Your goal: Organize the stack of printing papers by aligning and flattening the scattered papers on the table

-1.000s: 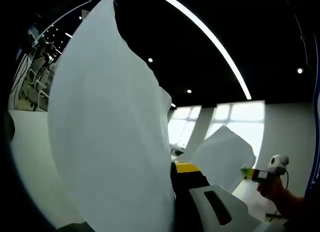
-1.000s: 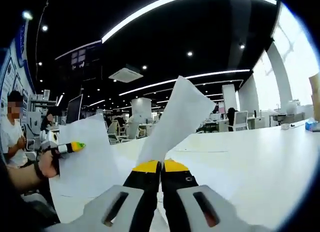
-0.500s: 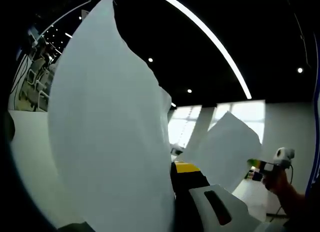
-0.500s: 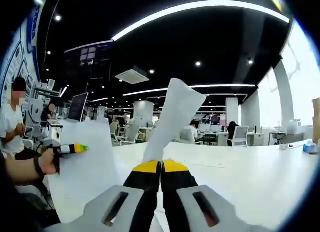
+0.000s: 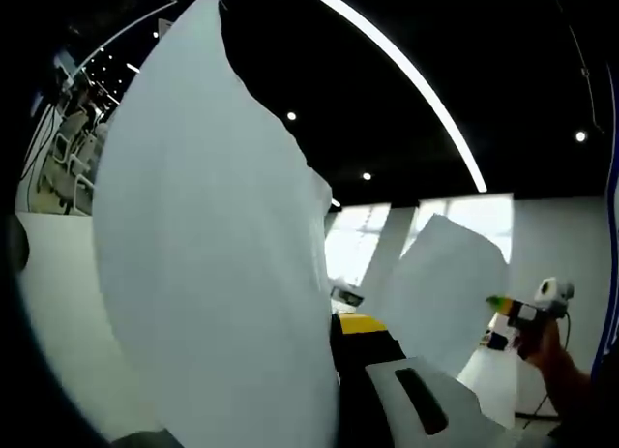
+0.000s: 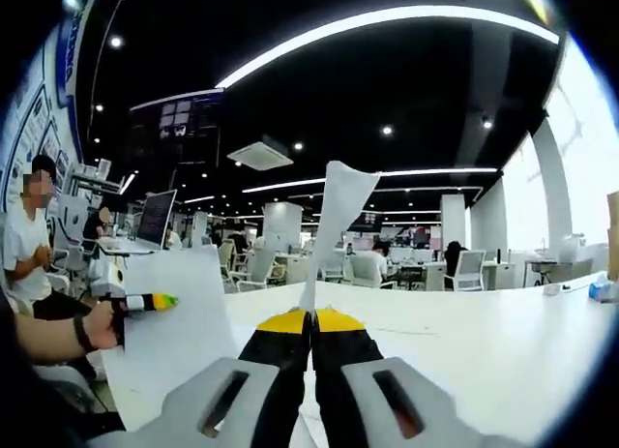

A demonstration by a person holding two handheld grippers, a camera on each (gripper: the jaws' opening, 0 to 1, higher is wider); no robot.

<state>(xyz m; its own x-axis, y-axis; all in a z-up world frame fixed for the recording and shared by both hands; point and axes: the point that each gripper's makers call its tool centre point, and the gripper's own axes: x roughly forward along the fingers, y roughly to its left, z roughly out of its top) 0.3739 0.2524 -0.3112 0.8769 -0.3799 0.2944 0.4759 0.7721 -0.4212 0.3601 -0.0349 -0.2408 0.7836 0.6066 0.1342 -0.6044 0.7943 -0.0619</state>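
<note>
A large white paper sheet (image 5: 203, 274) stands upright across the left half of the left gripper view. My left gripper (image 5: 337, 327) is shut on its lower edge, and the sheet hides one jaw. At the right, a second white sheet (image 5: 440, 293) hangs from my right gripper (image 5: 501, 303). In the right gripper view, my right gripper (image 6: 311, 320) is shut on that sheet (image 6: 337, 221), which rises nearly edge-on. To the left, a hand (image 6: 97, 322) holds my left gripper (image 6: 160, 300) against the first sheet (image 6: 179, 322). Both sheets are lifted above the white table (image 6: 484, 342).
A seated person (image 6: 24, 245) is at the far left beside a monitor (image 6: 155, 216). Office chairs (image 6: 464, 269) and desks line the far side of the table. Small items (image 6: 600, 285) lie at the table's far right edge.
The right gripper's sheet has turned from broadside to nearly edge-on in its own view. In the left gripper view, the right gripper has drifted slightly right and up. The left sheet stays put.
</note>
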